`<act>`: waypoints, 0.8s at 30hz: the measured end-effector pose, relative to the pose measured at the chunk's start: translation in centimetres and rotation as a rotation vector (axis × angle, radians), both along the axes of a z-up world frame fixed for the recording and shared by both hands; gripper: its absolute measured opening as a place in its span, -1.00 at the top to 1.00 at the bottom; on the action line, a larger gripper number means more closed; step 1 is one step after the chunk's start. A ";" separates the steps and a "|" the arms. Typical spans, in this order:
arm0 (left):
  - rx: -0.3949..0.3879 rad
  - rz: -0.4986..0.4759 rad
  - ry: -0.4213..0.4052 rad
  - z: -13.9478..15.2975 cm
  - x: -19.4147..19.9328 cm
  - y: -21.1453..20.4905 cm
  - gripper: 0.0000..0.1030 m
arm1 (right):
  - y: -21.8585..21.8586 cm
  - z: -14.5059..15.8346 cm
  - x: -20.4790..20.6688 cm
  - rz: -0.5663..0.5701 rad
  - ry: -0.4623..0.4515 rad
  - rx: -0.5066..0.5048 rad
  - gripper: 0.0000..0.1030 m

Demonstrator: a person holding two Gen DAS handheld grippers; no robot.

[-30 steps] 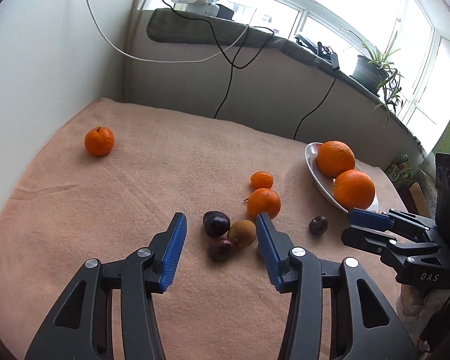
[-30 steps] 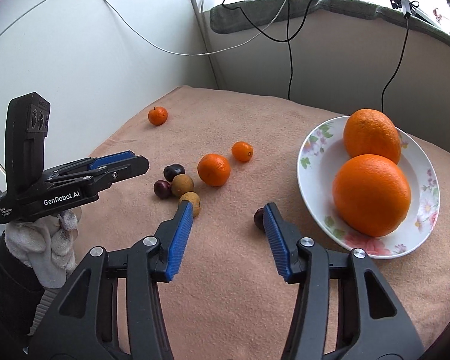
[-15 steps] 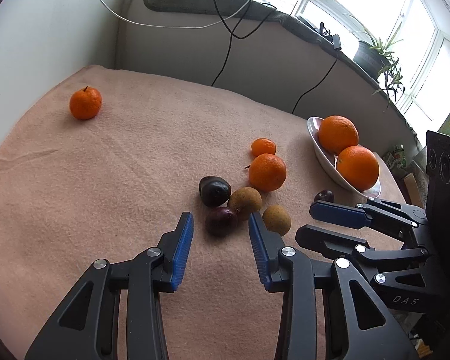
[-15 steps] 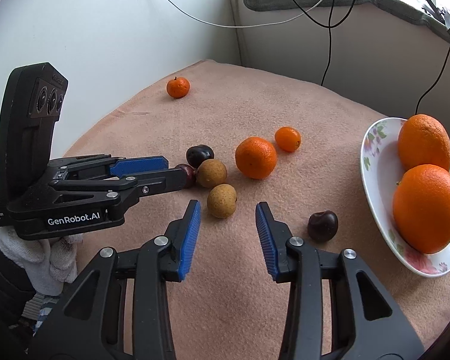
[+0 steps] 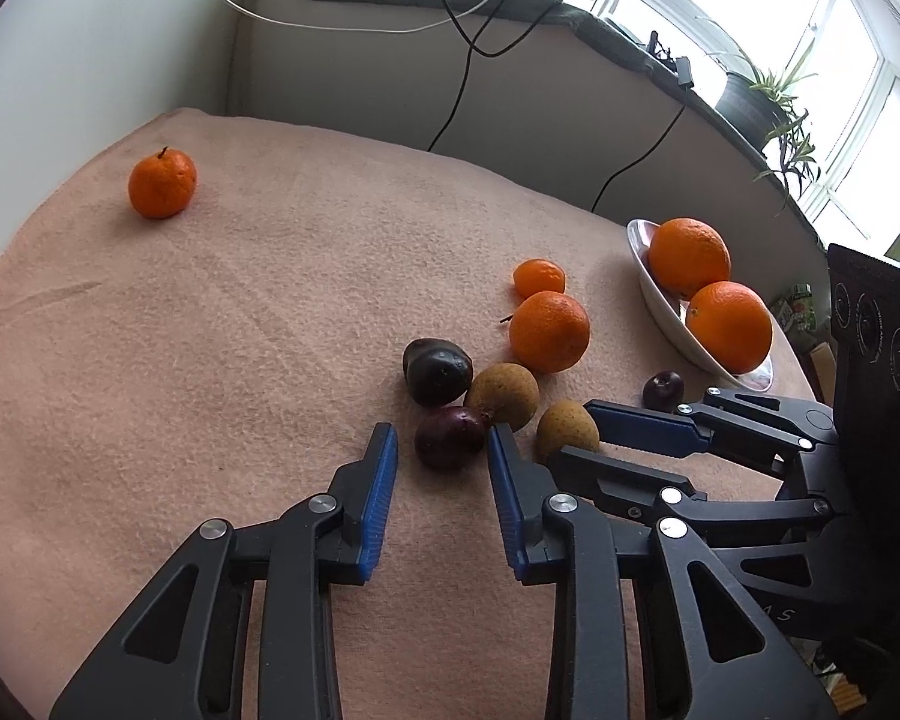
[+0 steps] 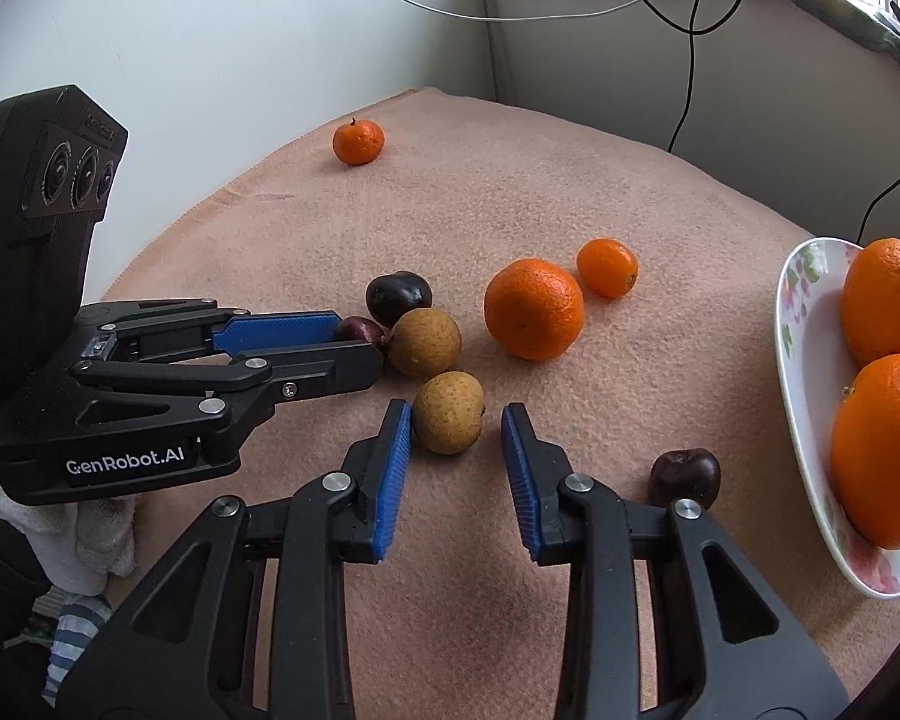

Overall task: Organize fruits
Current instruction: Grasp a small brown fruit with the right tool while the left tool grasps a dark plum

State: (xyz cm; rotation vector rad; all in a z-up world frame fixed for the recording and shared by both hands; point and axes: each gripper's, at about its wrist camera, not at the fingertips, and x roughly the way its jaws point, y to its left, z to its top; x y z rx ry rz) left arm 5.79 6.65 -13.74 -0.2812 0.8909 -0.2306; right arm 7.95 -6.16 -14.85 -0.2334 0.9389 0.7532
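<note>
Now left gripper (image 5: 441,450) straddles dark plum (image 5: 450,437), jaws just closing, pads not yet pressing; right gripper (image 6: 456,420) likewise closing round brown fruit (image 6: 449,412) — one fruit each, presumably bound for plate (image 6: 801,324) at counter's right.

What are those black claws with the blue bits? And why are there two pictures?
They are two grabbing tools, one in each of a person's hands. Each carries a camera looking along its fingers, so one picture comes from the left gripper, the other from the right gripper. On the pink cloth lie small oranges, dark plums and brown fruits; a plate holds two big oranges. Both sets of jaws have just been closing: the left around a reddish plum, the right around the nearest brown fruit. Neither is squeezed yet, so nothing is held.
</note>
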 end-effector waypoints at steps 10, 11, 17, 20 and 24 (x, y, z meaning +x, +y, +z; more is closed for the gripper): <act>0.002 -0.005 -0.004 0.0 0.0 -0.2 0.57 | 0.4 -0.1 0.1 0.010 -0.003 0.000 0.50; 0.000 -0.003 -0.005 0.0 0.0 -0.2 0.57 | 0.3 -0.1 0.1 0.007 0.000 0.005 0.50; -0.011 0.006 -0.012 0.4 -0.3 0.0 0.57 | -0.4 0.6 0.1 -0.016 -0.001 0.034 0.50; -0.021 0.005 -0.019 0.7 -0.5 -0.1 0.57 | -1.0 1.1 -0.2 -0.025 -0.006 0.049 0.50; -0.030 -0.002 -0.037 1.4 -0.7 -0.5 0.57 | -2.1 1.9 -0.5 -0.050 -0.023 0.070 0.50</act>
